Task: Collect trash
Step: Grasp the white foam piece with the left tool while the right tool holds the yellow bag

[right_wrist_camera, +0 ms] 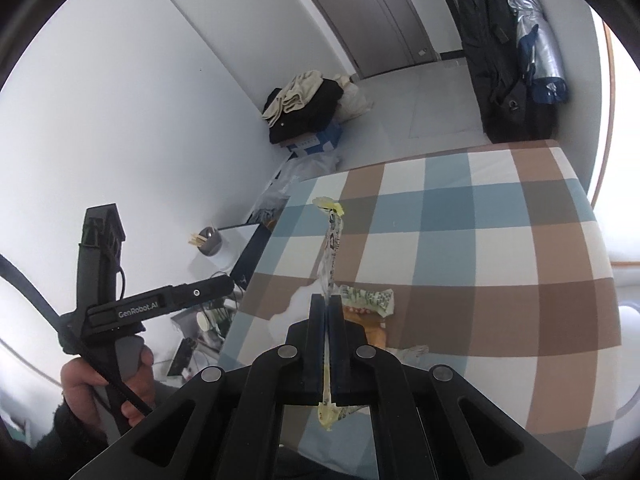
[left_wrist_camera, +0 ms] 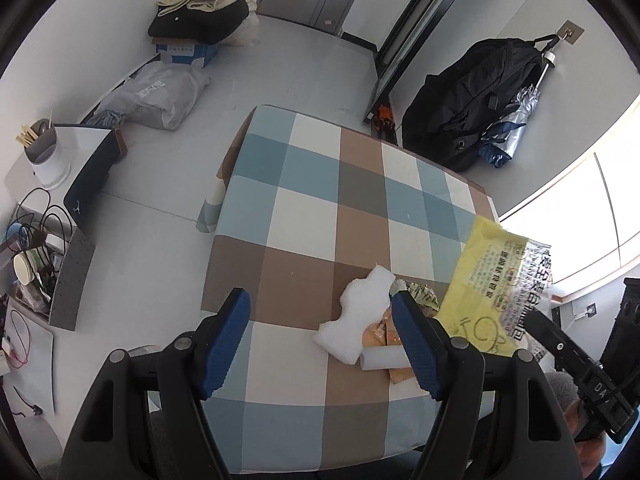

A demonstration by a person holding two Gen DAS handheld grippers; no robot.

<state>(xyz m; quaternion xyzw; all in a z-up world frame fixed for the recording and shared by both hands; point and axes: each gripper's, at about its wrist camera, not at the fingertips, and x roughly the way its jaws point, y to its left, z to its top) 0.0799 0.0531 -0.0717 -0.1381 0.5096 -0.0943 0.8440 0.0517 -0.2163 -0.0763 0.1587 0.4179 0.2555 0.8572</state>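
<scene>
A yellow and clear printed plastic wrapper (right_wrist_camera: pixel 333 248) is pinched edge-on in my right gripper (right_wrist_camera: pixel 328 300), which is shut on it and holds it above the checked tablecloth (right_wrist_camera: pixel 460 248). In the left wrist view the same wrapper (left_wrist_camera: pixel 486 292) hangs at the right, above the trash pile. My left gripper (left_wrist_camera: pixel 320 312) is open over the cloth. Its right finger (left_wrist_camera: pixel 414 340) stands beside a white crumpled tissue (left_wrist_camera: pixel 356 316), a white paper tube (left_wrist_camera: pixel 384 360) and a brown packet (left_wrist_camera: pixel 380 332). A green printed wrapper (right_wrist_camera: pixel 370 298) lies on the table below the right gripper.
The table's left edge drops to a grey floor (left_wrist_camera: pixel 160 208). A white shelf holds a utensil cup (left_wrist_camera: pixel 44 156) and cables at the left. A black bag and a silver umbrella (left_wrist_camera: pixel 480 108) hang on the far wall. A clothes pile (left_wrist_camera: pixel 200 12) sits on a box.
</scene>
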